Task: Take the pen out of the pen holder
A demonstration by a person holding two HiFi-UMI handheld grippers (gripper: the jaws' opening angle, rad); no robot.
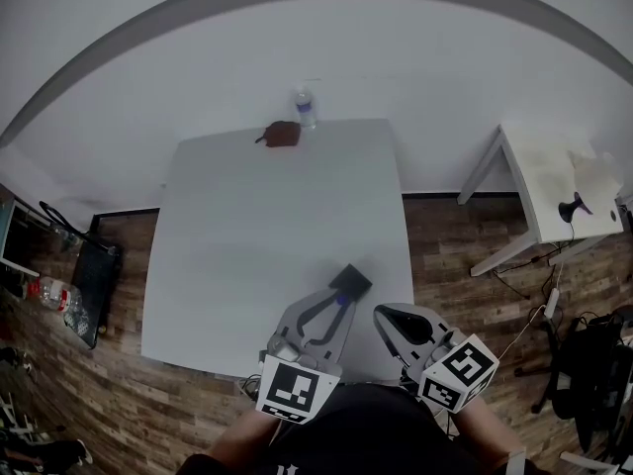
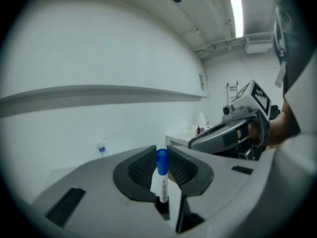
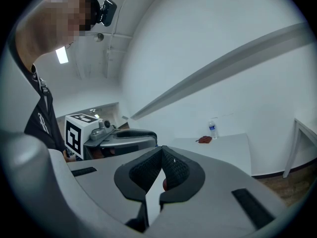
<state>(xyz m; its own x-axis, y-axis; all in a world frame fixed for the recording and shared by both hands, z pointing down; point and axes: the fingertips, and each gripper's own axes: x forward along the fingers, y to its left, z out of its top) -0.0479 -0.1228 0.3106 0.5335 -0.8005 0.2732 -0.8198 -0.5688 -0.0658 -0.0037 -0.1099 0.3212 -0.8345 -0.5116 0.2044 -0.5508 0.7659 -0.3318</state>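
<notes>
A white pen with a blue cap (image 2: 161,168) stands upright in a small black pen holder (image 2: 162,206), seen through the slit of my left gripper (image 2: 159,155). The left pads sit against both sides of the blue cap. In the head view the black holder (image 1: 350,282) lies just past the left gripper's tips (image 1: 339,300), near the front edge of the white table (image 1: 247,226). I cannot tell whether the holder rests on the table. My right gripper (image 1: 382,313) hovers beside it on the right, jaws together and nothing held (image 3: 161,150).
A water bottle (image 1: 305,107) and a brown object (image 1: 282,135) sit at the table's far edge. A smaller white side table (image 1: 554,191) stands to the right. A black bag (image 1: 94,280) lies on the wooden floor at the left.
</notes>
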